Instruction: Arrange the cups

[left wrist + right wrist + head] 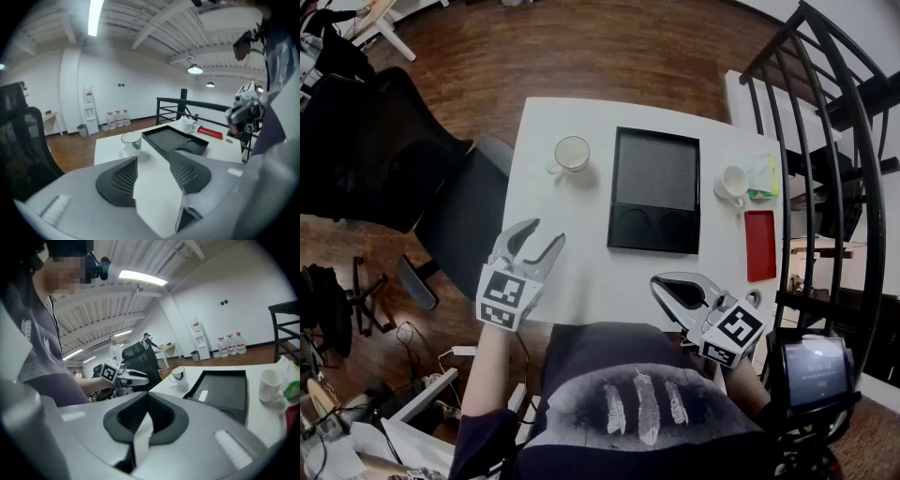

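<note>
A black tray [654, 178] with two round hollows at its near end lies mid-table. One white cup [572, 154] stands to its left, another white cup [733, 184] to its right. My left gripper [544, 234] hovers over the table's near left edge, open and empty, pointing at the left cup [131, 143] and the tray [174, 138]. My right gripper [662, 285] is shut on nothing near the front edge, short of the tray. The right gripper view shows its closed jaws [147, 401], the tray [225, 390], the right cup [270, 384] and the far cup [178, 375].
A red flat box [759, 246] and a green-and-white packet [763, 178] lie by the table's right edge. A black railing [839, 141] runs along the right. A black office chair [441, 197] stands to the left of the table.
</note>
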